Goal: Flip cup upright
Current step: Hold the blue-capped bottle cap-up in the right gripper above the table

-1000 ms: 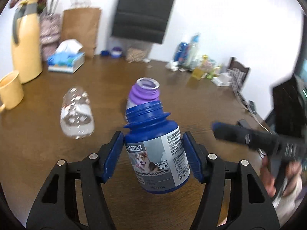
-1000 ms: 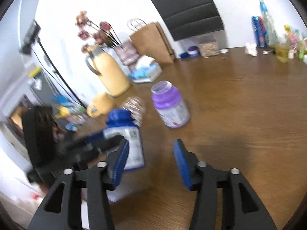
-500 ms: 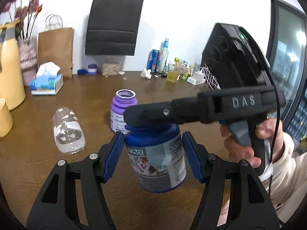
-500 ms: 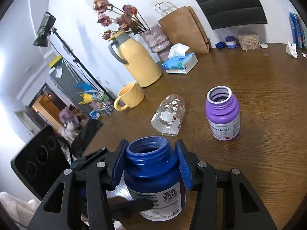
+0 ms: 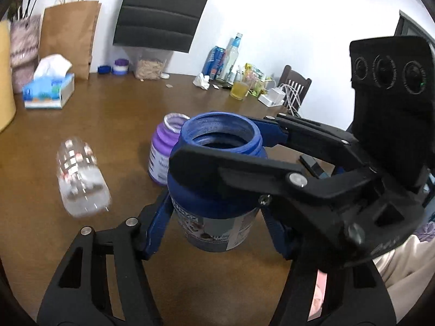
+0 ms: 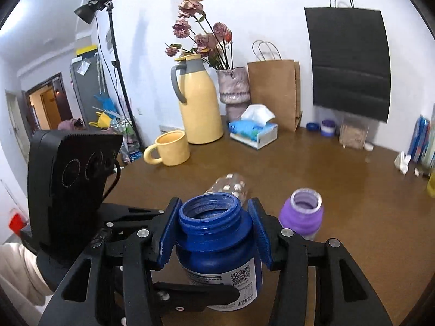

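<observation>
A blue open-mouthed bottle with a dog label stands upright, mouth up, just above the brown table. My left gripper is shut on its lower body. My right gripper is shut on its neck and shoulder; it also shows in the left wrist view, crossing from the right. A clear patterned cup lies on its side to the left, also in the right wrist view. A purple open bottle stands upright behind the blue one, also in the right wrist view.
A yellow mug, yellow thermos, flower vase, tissue box and brown paper bag stand along the back left. Drinks, a glass and chargers crowd the back right by a chair.
My right gripper has closed in over the blue bottle's neck, and the left gripper's view now looks down into its mouth. The cup and purple bottle have not moved.
</observation>
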Motion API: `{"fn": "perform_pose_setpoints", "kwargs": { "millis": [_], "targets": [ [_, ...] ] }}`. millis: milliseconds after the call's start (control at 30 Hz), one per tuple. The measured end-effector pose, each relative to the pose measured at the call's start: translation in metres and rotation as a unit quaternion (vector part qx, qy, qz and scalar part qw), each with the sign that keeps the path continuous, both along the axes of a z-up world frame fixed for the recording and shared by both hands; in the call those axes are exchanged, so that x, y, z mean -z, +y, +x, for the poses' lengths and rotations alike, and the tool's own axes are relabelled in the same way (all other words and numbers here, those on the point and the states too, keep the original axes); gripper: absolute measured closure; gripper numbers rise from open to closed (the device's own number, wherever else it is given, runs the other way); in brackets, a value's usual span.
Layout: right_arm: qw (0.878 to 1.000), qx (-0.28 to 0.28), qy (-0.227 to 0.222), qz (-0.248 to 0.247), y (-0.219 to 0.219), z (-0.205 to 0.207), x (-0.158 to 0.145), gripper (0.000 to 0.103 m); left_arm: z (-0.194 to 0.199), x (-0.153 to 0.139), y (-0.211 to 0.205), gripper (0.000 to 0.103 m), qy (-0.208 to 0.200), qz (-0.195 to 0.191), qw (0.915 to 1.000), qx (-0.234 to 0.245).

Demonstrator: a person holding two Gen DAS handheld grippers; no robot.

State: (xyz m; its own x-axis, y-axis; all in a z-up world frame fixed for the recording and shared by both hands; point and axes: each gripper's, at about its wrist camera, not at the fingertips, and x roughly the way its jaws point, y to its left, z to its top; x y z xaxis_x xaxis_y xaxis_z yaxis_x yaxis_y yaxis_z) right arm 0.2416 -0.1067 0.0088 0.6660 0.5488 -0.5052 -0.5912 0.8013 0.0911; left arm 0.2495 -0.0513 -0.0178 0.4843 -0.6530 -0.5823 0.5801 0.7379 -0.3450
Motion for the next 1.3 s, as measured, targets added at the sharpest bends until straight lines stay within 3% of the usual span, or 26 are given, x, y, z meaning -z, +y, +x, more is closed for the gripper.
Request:
{"fn": "perform_pose_setpoints", "kwargs": {
  "millis": [133, 433, 633, 867, 1033, 1200, 1300],
  "targets": [
    [0.999, -0.012, -0.03, -0.003, 0.003, 0.022, -0.006, 0.049, 0.023, -0.008, -0.002, 0.043, -0.021, 0.02, 0.9995, -0.014],
    [0.998, -0.038, -0.047, -0.004, 0.013, 0.093, -0.005, 0.049, 0.08, -0.011, 0.003, 0.043, -0.043, 0.069, 0.9949, -0.06],
    [0.996, -0.054, -0.074, -0.006, 0.025, 0.118, -0.009, 0.048, 0.097, -0.016, 0.008, 0.043, -0.077, 0.1, 0.9867, -0.102],
    [0.996, -0.066, -0.054, 0.015, 0.024, 0.143, 0.004, 0.048, 0.116, -0.009, 0.012, 0.043, -0.058, 0.115, 0.9847, -0.117],
    [0.998, -0.055, -0.032, 0.016, 0.022, 0.147, 0.011, 0.048, 0.119, 0.003, 0.008, 0.043, -0.053, 0.113, 0.986, -0.111],
    [0.998, -0.029, -0.048, -0.028, 0.021, 0.117, 0.012, 0.048, 0.101, 0.007, -0.006, 0.043, -0.051, 0.107, 0.9893, -0.086],
    [0.999, -0.01, -0.035, -0.027, 0.009, 0.106, 0.021, 0.048, 0.093, 0.014, -0.016, 0.043, -0.042, 0.108, 0.9911, -0.066]
  ]
}}
